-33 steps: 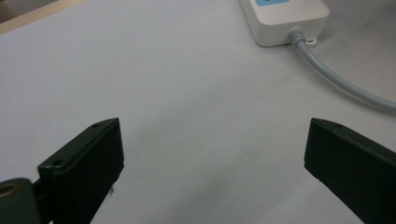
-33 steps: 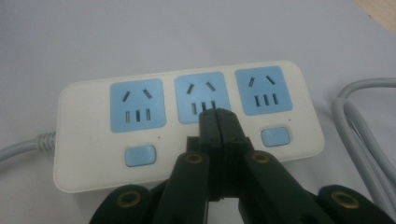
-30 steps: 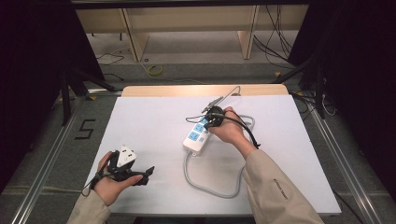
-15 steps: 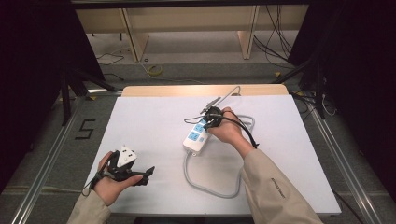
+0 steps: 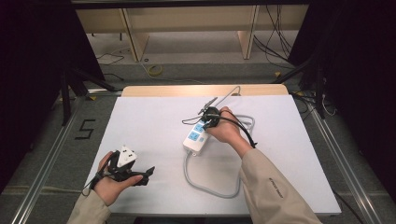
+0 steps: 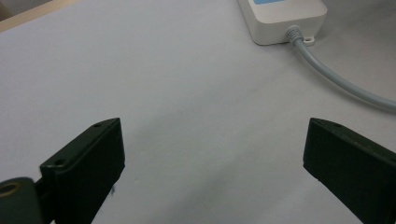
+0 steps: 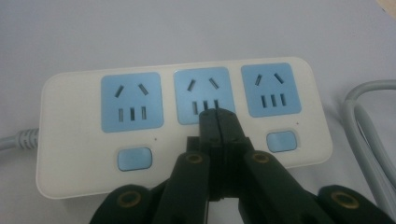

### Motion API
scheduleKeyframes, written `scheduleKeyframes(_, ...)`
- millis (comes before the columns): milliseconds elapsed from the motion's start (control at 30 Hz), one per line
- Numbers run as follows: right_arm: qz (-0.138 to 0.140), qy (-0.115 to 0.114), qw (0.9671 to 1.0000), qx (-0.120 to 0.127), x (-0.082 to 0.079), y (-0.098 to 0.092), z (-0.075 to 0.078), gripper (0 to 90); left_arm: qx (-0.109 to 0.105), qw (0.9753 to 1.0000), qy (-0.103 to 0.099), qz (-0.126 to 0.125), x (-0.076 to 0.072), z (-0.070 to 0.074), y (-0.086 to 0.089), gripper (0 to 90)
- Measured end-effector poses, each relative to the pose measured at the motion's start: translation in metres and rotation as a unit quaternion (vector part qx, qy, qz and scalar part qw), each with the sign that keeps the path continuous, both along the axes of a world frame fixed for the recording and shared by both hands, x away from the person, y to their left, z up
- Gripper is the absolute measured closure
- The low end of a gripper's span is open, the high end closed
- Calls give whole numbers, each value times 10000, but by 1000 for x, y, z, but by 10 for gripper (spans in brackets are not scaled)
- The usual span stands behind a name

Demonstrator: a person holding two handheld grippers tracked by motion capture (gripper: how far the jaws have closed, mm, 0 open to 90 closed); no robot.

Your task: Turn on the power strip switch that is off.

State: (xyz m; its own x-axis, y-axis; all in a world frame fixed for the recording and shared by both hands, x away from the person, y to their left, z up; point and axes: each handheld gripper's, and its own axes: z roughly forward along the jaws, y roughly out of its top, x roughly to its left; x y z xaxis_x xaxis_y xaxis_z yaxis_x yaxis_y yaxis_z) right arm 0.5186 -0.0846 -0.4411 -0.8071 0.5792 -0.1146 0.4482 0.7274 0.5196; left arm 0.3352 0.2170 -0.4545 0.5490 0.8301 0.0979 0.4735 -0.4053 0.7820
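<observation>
1. Pressing at the power strip (image 7: 184, 126): the right tongs (image 7: 218, 116) have their jaws closed flat together, holding nothing, with the joined tips over the middle blue socket (image 7: 201, 95), just above the row of switches. The middle switch itself is hidden under the tips, so I cannot tell whether they touch it or the socket face.
2. Change against the earlier high views: very little. The right hand (image 5: 227, 130) stays at the far end of the strip and the strip lies at the same angle; the grey cable (image 5: 205, 179) keeps its loop on the near side of that hand.
3. Reading of that: the tongs appear settled on the strip rather than travelling, so the press on the middle outlet looks to be under way, or just finished. No light or switch state is readable.
4. Left tongs (image 6: 212, 168): jaws wide open and empty over bare white tabletop (image 6: 154, 84), well apart from the work; the cable end of the strip sits ahead of them and to their right. Same resting place as earlier.
5. Left switch (image 7: 134, 158) and right switch (image 7: 281, 141) lie clear on either side of the closed tips.
</observation>
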Motion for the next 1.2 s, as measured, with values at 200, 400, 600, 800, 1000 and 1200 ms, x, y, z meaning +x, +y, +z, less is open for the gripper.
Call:
scheduleKeyframes(200, -40, 51, 10000, -17, 0, 1, 0, 900, 13, 10000, -5, -13, 0, 0, 0, 51)
scheduleKeyframes(400, -60, 154, 9999, -15, 2, 1, 0, 900, 16, 10000, -2, -17, 0, 0, 0, 52)
scheduleKeyframes(600, -81, 197, 9998, 37, 2, 0, 0, 900, 18, 10000, -2, -22, -1, 1, -1, 52)
scheduleKeyframes(800, -75, 174, 9998, -4, 2, 0, -1, 900, -9, 10000, 4, -17, -1, 0, -1, 53)
scheduleKeyframes(1000, -108, 181, 9998, -1, 1, 1, -1, 900, -13, 10000, 5, -17, -1, 1, -1, 53)
scheduleKeyframes(1200, -145, 186, 9997, 12, 2, 1, -1, 900, -25, 10000, 10, -27, -1, 0, -2, 53)
